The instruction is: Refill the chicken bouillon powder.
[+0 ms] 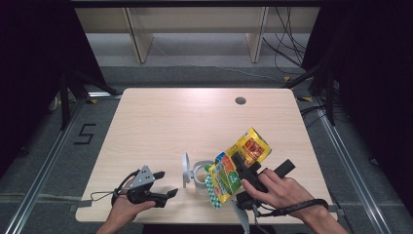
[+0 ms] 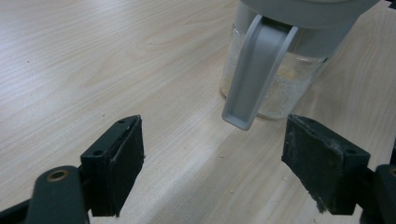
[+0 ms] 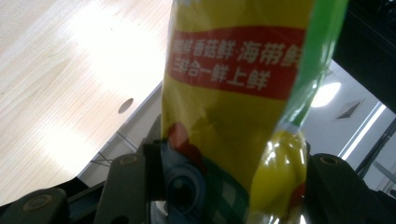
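At the near right of the table (image 1: 160,117), the right gripper (image 1: 242,168) grasps a yellow snack bag (image 1: 234,168), its jaws about half closed and pressing on the packet from both sides. In the right gripper view the bag (image 3: 233,93) rises between the two black jaws, red banner with white lettering facing the camera. The bag is tilted, its lower end just above a clear jar (image 1: 200,174) with a grey rim. The jar's grey lid (image 1: 185,168) stands open on its left side. The left gripper (image 1: 163,187) hovers near the jar, jaws spread wide and grasping nothing. In the left gripper view the jar (image 2: 280,84) holds pale crumbs.
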Demonstrator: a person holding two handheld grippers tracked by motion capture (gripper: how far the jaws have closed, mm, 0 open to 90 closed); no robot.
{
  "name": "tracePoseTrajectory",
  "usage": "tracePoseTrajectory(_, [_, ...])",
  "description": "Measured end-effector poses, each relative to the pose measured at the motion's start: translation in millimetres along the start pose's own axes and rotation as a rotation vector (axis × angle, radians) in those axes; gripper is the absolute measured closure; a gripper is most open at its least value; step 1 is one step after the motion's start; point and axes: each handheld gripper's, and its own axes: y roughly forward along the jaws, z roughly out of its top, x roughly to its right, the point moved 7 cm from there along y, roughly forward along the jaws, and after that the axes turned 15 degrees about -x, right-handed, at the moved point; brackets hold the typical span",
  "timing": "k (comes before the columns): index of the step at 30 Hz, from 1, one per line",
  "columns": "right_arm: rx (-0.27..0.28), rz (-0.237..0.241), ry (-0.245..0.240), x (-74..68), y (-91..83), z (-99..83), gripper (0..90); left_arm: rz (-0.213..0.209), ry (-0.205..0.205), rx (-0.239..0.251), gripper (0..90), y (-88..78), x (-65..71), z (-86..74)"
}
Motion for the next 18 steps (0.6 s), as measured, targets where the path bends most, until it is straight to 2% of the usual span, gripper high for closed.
tracePoseTrajectory(3, [0.000,0.000,-0.004,-0.1,-0.2,0.2,52.1,-0.001,0.001,0.002,20.2,0.6,0.5,0.6])
tracePoseTrajectory(4, [0.003,0.002,-0.006,0.5,0.3,0.5,52.1,0.005,0.023,0.003,20.2,0.5,-0.4,1.0])
tracePoseTrajectory(6, [0.005,0.002,-0.005,0.5,0.8,1.2,52.1,0.005,0.017,0.002,20.2,0.3,-0.4,0.8])
tracePoseTrajectory(7, [-0.004,0.009,0.015,-0.5,0.4,1.4,52.1,0.011,-0.002,0.005,20.2,0.6,-0.3,0.6])
tracePoseTrajectory(8, [0.017,0.016,0.002,0.0,1.7,2.8,52.2,0.003,0.001,-0.001,20.2,-0.1,-0.3,0.3])
tracePoseTrajectory(11, [0.013,0.029,0.023,-2.5,2.0,4.4,52.4,0.007,0.003,0.007,20.2,-0.4,-0.4,0.5])
tracePoseTrajectory(12, [0.004,0.002,-0.004,-2.3,2.5,5.6,52.9,-0.001,-0.004,0.011,20.2,-0.4,0.5,0.9])
tracePoseTrajectory(14, [0.011,0.028,-0.001,-3.3,3.0,6.3,53.1,-0.002,-0.002,0.012,20.2,-0.6,0.4,1.0])
tracePoseTrajectory(15, [0.017,0.021,-0.009,-2.6,3.4,6.2,53.2,-0.002,-0.004,0.011,20.2,-0.4,0.4,0.9])
tracePoseTrajectory(16, [0.019,0.018,-0.005,-3.1,3.9,6.0,53.2,0.007,0.023,0.004,20.2,-1.1,-1.4,0.6])
tracePoseTrajectory(17, [0.011,0.028,0.006,-4.5,3.9,5.5,53.3,0.008,0.015,0.004,20.2,-1.2,-1.0,0.5])
tracePoseTrajectory(18, [0.013,0.021,-0.011,-3.5,4.6,5.2,53.3,0.005,0.019,0.008,20.2,-1.3,-0.9,1.0])
